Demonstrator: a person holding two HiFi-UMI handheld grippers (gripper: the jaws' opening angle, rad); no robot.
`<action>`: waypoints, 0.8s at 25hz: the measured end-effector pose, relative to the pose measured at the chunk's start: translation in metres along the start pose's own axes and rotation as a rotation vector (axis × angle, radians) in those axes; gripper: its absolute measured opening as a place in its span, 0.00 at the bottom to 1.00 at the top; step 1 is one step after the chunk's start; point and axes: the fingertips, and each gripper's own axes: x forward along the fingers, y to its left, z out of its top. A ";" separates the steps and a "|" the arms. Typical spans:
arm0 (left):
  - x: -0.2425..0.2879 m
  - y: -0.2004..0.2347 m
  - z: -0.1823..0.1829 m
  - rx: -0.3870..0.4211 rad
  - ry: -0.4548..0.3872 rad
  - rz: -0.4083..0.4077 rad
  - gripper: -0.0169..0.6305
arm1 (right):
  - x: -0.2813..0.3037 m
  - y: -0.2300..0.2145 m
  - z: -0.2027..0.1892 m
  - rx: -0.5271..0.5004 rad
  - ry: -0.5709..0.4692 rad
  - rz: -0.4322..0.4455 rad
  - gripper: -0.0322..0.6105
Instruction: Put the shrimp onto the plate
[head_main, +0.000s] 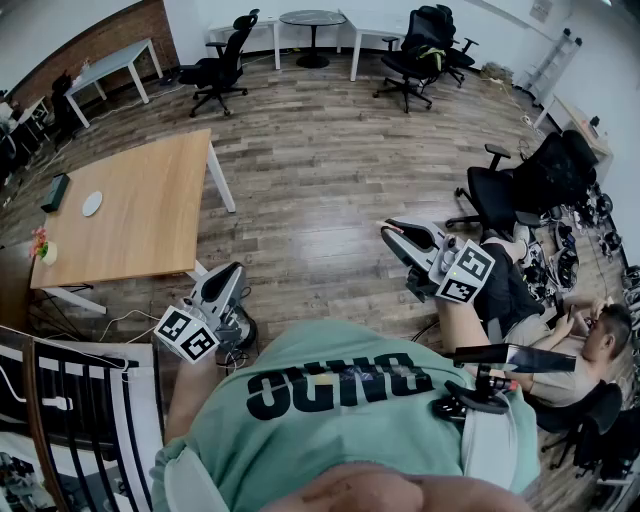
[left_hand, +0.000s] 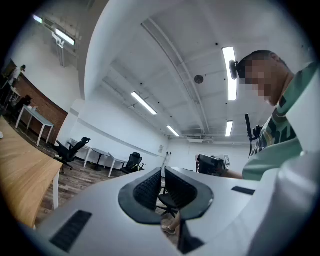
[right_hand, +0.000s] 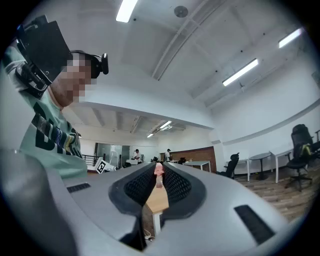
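Green shirt (head_main: 340, 390) looming close, the person stands well off the bench (head_main: 140, 200), left hand-held gripper (head_main: 236, 270) and right hand-held gripper (head_main: 388, 229) both nearly closed on nothing, while what is probably the shrimp (head_main: 40, 241) lies there apart from the plate (head_main: 92, 203), so everything remains to do.

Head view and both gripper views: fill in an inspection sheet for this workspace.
Surface: wooden table, away from both grippers.
Job's things: white plate on the table; shrimp not identified.
Clutter: dark box, pink-topped item on the table.
Grippers: left gripper jaws nearly together, empty; right gripper jaws nearly together, pink bit in the slit, held or beyond unclear.
Cables: loose cables on floor by the table.
Surroundings: wood floor, office chairs, seated person.
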 end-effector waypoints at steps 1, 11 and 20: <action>0.001 0.000 0.000 0.001 -0.001 0.002 0.07 | 0.001 -0.001 0.002 -0.003 -0.002 0.004 0.12; -0.012 0.011 0.008 0.006 -0.018 0.014 0.07 | 0.022 0.004 0.004 -0.018 0.002 0.027 0.12; -0.040 0.027 0.012 0.002 -0.038 0.027 0.07 | 0.047 0.019 0.010 -0.003 -0.026 0.053 0.12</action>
